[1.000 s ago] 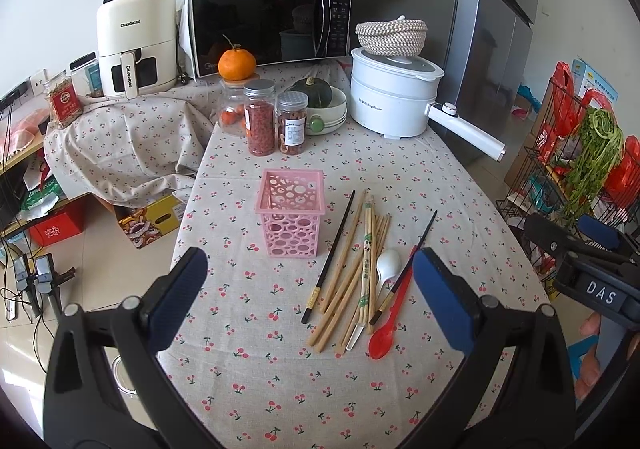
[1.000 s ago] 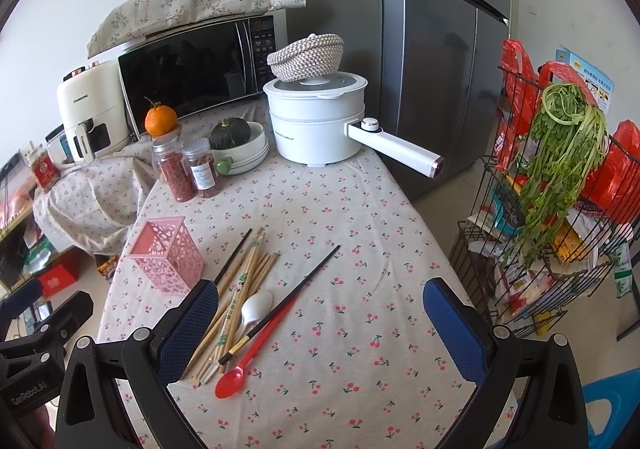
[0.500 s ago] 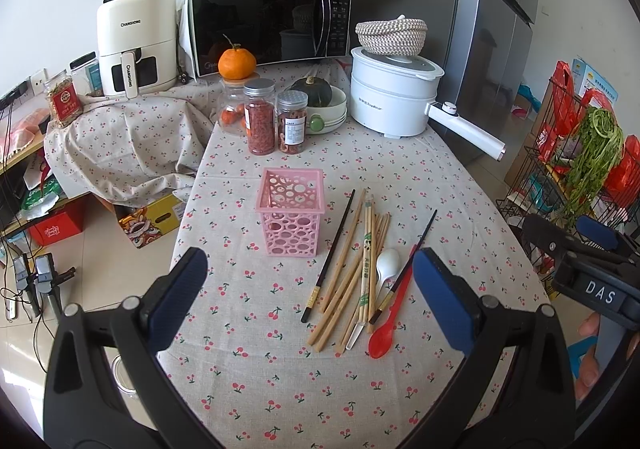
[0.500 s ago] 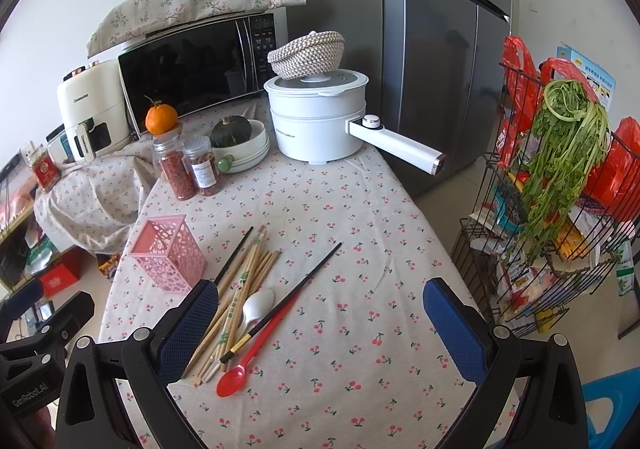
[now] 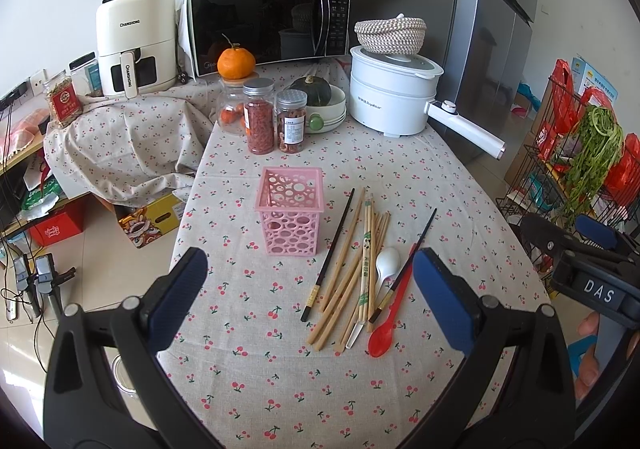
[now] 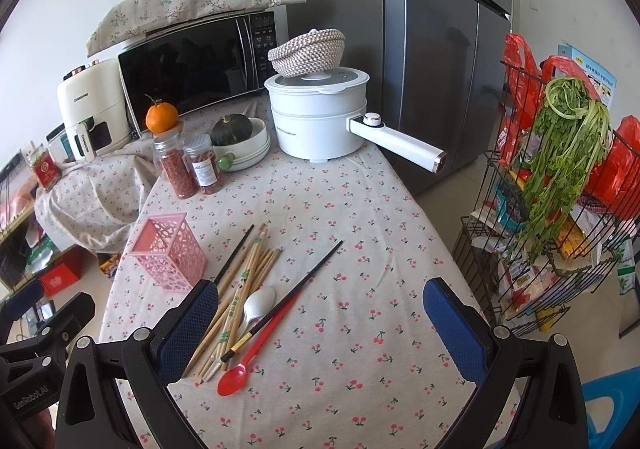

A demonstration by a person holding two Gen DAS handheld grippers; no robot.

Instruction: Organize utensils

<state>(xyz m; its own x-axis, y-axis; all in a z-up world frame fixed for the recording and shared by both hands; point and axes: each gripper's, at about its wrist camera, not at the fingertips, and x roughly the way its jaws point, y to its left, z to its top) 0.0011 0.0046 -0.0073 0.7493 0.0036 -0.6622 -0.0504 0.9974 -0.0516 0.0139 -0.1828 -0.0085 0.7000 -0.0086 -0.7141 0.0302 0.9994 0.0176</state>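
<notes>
A pink perforated utensil basket [image 5: 290, 216] [image 6: 169, 252] stands upright and empty on the cherry-print tablecloth [image 5: 280, 369]. Right of it lies a loose pile: several wooden chopsticks [image 5: 352, 269] [image 6: 240, 285], two black chopsticks [image 5: 330, 253] [image 6: 288, 293], a white spoon [image 5: 386, 263] [image 6: 258, 303] and a red spoon [image 5: 390, 319] [image 6: 244, 361]. My left gripper [image 5: 310, 299] hovers open above the table's near edge, nothing between its fingers. My right gripper [image 6: 320, 321] is open too, held over the table just right of the pile.
At the table's far end stand spice jars [image 5: 260, 115], a bowl holding a squash [image 5: 320, 101] and a white electric pot [image 5: 392, 89] with its long handle [image 6: 400, 143] sticking out right. A wire rack of greens [image 6: 560, 177] stands off the right edge.
The right gripper view has shifted slightly nearer the table. The left gripper has barely moved, and nothing on the table has changed.
</notes>
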